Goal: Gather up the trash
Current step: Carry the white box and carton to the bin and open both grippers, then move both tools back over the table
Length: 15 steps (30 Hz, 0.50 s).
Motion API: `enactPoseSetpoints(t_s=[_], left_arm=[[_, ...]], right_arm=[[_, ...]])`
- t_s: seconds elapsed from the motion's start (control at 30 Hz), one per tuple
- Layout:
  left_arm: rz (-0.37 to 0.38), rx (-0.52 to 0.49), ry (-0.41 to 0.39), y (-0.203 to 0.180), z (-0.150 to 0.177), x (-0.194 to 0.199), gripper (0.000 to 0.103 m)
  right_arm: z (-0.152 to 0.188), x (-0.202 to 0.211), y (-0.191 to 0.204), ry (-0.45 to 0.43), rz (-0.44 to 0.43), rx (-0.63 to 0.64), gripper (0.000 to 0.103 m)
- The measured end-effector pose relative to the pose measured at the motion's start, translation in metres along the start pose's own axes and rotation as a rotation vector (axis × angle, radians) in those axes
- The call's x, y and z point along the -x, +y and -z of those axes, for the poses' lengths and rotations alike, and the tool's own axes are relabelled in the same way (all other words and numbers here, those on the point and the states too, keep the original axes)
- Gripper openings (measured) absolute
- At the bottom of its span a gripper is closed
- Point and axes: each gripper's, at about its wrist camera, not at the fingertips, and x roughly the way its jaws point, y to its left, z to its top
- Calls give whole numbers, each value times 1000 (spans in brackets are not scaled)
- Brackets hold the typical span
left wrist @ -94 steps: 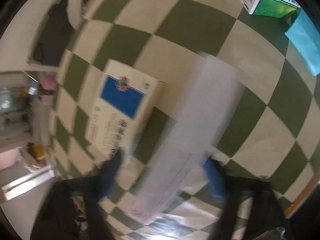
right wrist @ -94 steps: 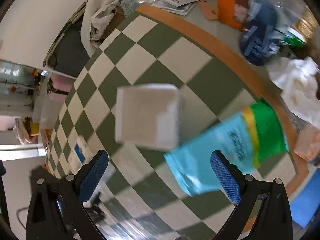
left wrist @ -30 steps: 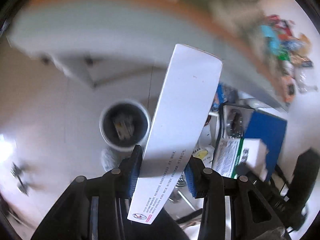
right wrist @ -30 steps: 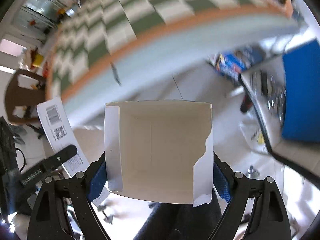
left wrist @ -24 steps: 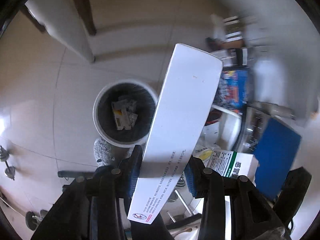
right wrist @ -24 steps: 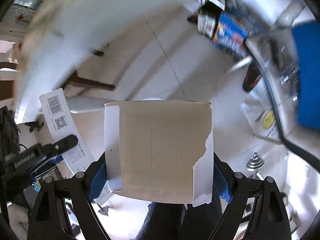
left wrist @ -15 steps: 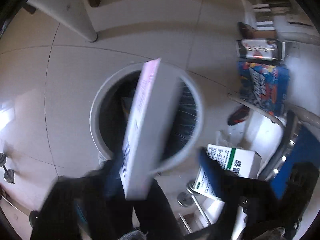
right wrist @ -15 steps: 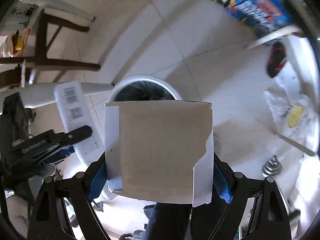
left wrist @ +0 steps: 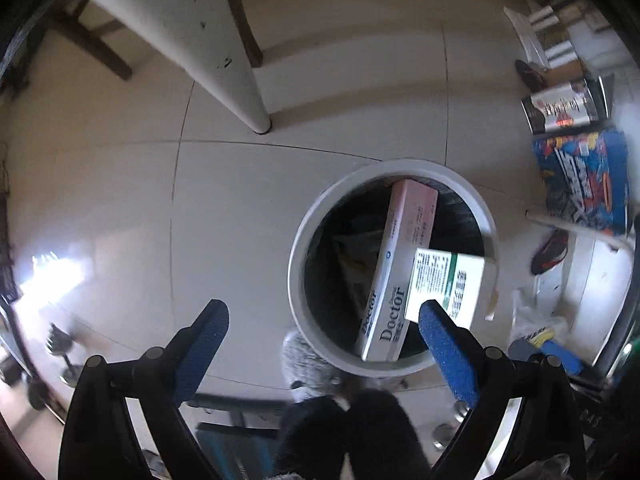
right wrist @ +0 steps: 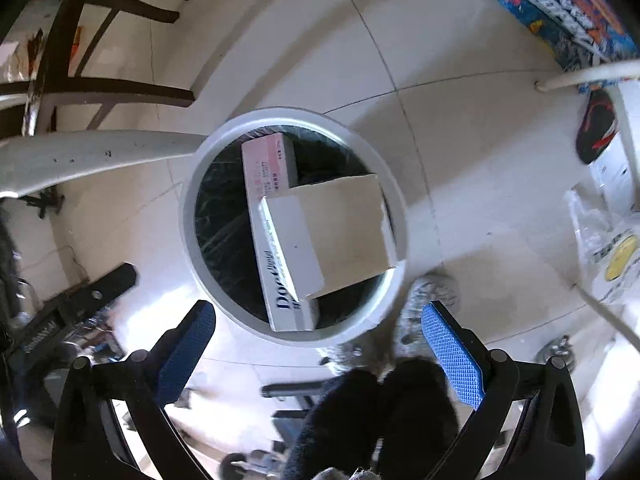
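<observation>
Right wrist view: both cartons sit in the white trash bin [right wrist: 192,216], the long Doctor box [right wrist: 276,248] under the brown-flapped carton [right wrist: 340,228]; right gripper [right wrist: 318,344] and left gripper [left wrist: 324,344] hang spread, empty, more trash likely left elsewhere

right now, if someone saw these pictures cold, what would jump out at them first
The round white trash bin on the tiled floor fills the middle of both views. In it, a long Doctor box leans from rim to rim, and a square cardboard box hangs over it on the right. Both the left gripper and the right gripper sit open and empty above the bin, blue pads spread wide.
</observation>
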Motion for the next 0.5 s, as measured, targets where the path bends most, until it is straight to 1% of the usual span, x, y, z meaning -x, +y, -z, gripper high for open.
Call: enactPoseSetpoints(t_s=[0.03, 0.1, 0.27, 0.4, 0.5], left_arm=[[-14, -15, -2, -4, 3, 2, 97], [-32, -32, -4, -9, 9, 8, 97], [-67, -54, -10, -18, 26, 30, 97], [-77, -56, -11, -21, 41, 58, 97], [-70, -47, -18, -24, 52, 84, 97]], right_arm=[[1, 4, 3, -18, 39, 18, 103], [5, 10, 6, -38, 87, 42, 103], [21, 33, 8, -72, 181, 90, 103], [35, 60, 18, -102, 213, 114, 103], [45, 82, 25, -118, 216, 119, 103]])
